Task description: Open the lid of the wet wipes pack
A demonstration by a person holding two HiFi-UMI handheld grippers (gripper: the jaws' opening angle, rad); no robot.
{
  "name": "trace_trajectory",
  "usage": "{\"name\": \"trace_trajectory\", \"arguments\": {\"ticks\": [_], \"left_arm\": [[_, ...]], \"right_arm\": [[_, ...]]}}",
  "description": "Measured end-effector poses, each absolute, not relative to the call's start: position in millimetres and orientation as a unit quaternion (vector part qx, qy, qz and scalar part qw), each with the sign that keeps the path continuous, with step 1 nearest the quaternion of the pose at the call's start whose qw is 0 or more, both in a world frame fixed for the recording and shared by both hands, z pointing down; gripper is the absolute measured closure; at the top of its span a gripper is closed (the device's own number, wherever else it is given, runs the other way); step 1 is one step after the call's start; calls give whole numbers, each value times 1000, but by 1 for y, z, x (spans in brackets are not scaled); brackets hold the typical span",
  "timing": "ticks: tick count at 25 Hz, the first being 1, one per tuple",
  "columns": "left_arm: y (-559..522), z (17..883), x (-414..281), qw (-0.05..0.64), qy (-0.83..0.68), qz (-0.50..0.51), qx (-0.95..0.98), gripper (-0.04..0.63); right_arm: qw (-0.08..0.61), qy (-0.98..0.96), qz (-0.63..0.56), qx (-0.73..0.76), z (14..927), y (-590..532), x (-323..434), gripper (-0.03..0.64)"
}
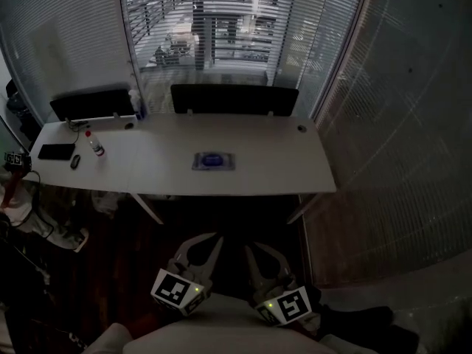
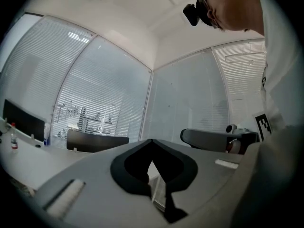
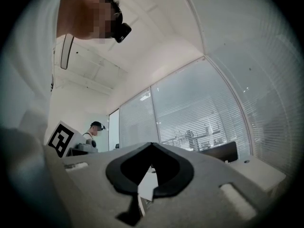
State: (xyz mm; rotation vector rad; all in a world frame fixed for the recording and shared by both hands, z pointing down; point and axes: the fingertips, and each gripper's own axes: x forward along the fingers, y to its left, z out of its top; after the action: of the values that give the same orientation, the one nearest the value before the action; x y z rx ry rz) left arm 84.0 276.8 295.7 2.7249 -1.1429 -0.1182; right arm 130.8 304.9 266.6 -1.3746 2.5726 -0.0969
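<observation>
The wet wipes pack (image 1: 212, 161) lies flat in the middle of the white table (image 1: 280, 164); it is grey with a blue lid on top, and the lid looks closed. Both grippers are held low at the bottom of the head view, close to the person's body and well short of the table. My left gripper (image 1: 205, 242) and my right gripper (image 1: 259, 251) point towards the table, side by side. In the left gripper view the jaws (image 2: 152, 140) meet at the tip with nothing between them. The right gripper (image 3: 152, 144) stands the same way.
A black phone (image 1: 57, 152), a small bottle (image 1: 94, 144) and a small dark object (image 1: 74, 161) lie on the table's left end. Two dark chair backs (image 1: 234, 99) (image 1: 92, 103) stand behind it, before blinded windows. Another person (image 3: 97, 127) is far off.
</observation>
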Motion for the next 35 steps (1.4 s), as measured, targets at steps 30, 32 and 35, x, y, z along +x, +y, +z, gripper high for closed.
{"name": "trace_trajectory", "arguments": {"ticks": [30, 32, 35], "left_arm": [[-13, 317, -40, 115, -397, -60, 909, 592], [-32, 316, -49, 112, -397, -64, 909, 592], [-54, 311, -56, 110, -399, -67, 908, 592]], "right_arm": [[75, 878, -19, -472, 288, 8, 20, 617], [77, 877, -17, -474, 288, -9, 12, 617], [74, 877, -14, -475, 285, -30, 8, 617]]}}
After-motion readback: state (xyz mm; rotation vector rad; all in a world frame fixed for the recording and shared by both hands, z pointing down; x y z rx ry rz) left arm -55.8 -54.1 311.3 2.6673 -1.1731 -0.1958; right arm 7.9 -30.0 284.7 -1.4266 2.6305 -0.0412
